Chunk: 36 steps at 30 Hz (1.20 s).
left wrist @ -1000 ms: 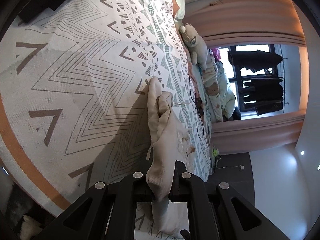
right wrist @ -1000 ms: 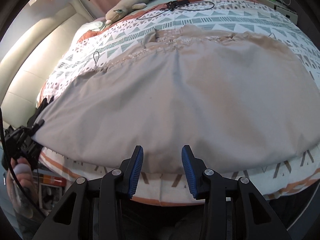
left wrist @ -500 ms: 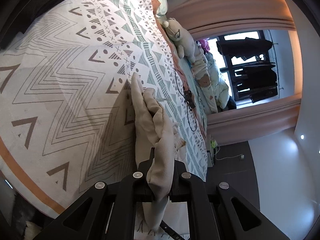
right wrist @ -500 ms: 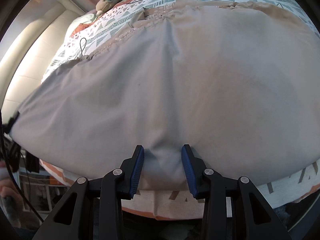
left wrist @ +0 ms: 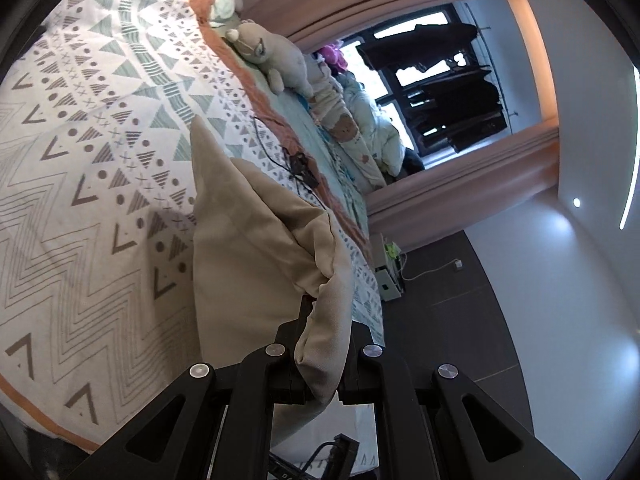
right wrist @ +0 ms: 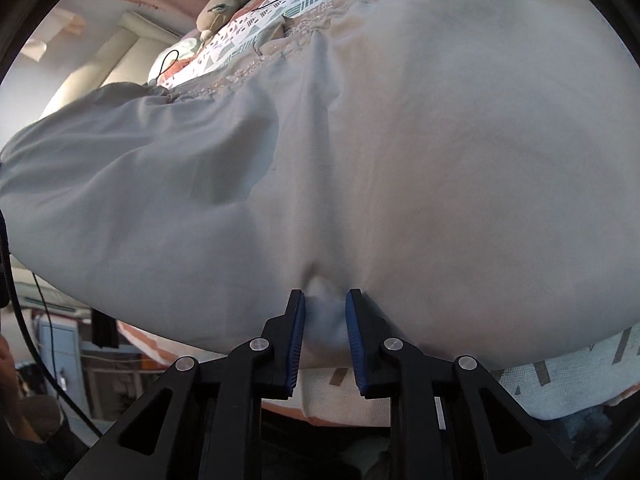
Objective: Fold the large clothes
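A large beige garment lies spread over the patterned bedspread, filling most of the right wrist view. My right gripper is at its near hem, and the blue pads pinch a puckered fold of the cloth. In the left wrist view the same garment rises off the bed in a loose fold. My left gripper is shut on that bunched edge, and the cloth hides its fingertips.
A plush toy and more soft toys lie along the far side of the bed, with a black cable nearby. Dark floor runs beside the bed below a window. A cream headboard stands at the bed's end.
My right gripper moved forward onto the hem and its fingers closed on the cloth. My left gripper lifted its held edge higher, drawing the garment up and across.
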Tool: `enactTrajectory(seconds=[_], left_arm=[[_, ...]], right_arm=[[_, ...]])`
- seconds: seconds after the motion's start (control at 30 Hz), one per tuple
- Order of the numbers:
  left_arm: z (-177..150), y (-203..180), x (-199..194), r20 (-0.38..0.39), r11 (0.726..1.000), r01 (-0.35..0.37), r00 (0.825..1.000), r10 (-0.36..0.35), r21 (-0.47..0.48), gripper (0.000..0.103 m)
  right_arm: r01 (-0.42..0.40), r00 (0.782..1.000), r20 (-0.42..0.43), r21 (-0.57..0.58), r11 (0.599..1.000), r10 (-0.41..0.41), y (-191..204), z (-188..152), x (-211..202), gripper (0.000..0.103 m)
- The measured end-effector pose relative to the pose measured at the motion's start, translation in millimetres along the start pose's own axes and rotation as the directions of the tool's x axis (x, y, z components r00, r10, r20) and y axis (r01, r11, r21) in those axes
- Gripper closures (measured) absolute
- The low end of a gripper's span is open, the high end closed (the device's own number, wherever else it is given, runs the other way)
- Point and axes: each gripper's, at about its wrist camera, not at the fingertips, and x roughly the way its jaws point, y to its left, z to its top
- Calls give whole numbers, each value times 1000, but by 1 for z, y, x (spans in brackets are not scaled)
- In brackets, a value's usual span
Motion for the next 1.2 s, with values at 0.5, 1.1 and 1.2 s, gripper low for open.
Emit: enactTrajectory(seconds=[0.5, 1.1, 1.2], left_arm=[[-31, -95, 84, -134, 991, 82, 989, -68, 103, 95], [-161, -158, 259, -461, 985, 88, 887, -10, 147, 95], [-194, -162, 273, -517, 983, 85, 856, 13, 166, 95]], right_arm=[[-76, 983, 171, 95, 993, 59, -56, -7, -91, 80], [-78, 945, 322, 377, 923, -51, -197, -65, -179, 80], [-81, 942, 330, 404, 911, -63, -213, -73, -185, 80]])
